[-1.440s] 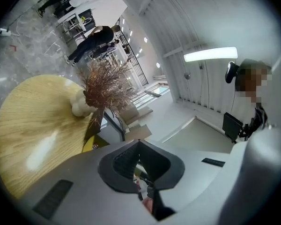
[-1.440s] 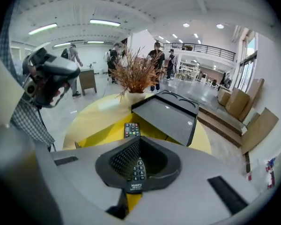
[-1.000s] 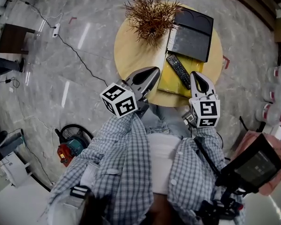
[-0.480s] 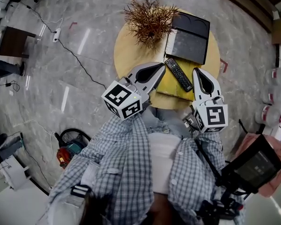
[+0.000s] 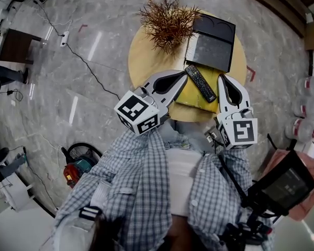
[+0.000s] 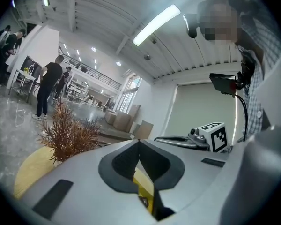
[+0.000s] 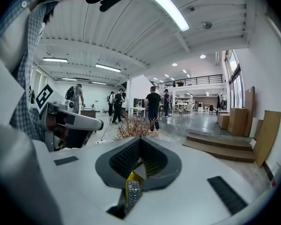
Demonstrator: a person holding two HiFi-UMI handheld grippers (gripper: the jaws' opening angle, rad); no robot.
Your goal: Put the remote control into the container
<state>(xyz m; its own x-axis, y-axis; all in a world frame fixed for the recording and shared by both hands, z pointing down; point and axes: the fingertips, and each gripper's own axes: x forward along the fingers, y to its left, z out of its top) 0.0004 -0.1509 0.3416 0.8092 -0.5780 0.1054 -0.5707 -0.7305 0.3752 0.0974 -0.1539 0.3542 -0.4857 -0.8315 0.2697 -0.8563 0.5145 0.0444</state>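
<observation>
Head view: remote control (image 5: 200, 83) is left ungrasped between the pressed-together, empty left gripper (image 5: 181, 76) and right gripper (image 5: 223, 79); the container (image 5: 212, 43) is seen beyond both tips.

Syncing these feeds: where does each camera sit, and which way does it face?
Head view: on the head, steeply down at table, remote control, container; shirt, left claw, right claw show.
Left gripper view: on left claw, along its shut jaws across the table; right claw shows.
Right gripper view: on right claw, along shut jaws, remote control ahead; left claw shows.
Shared: all see the dried plant.
</observation>
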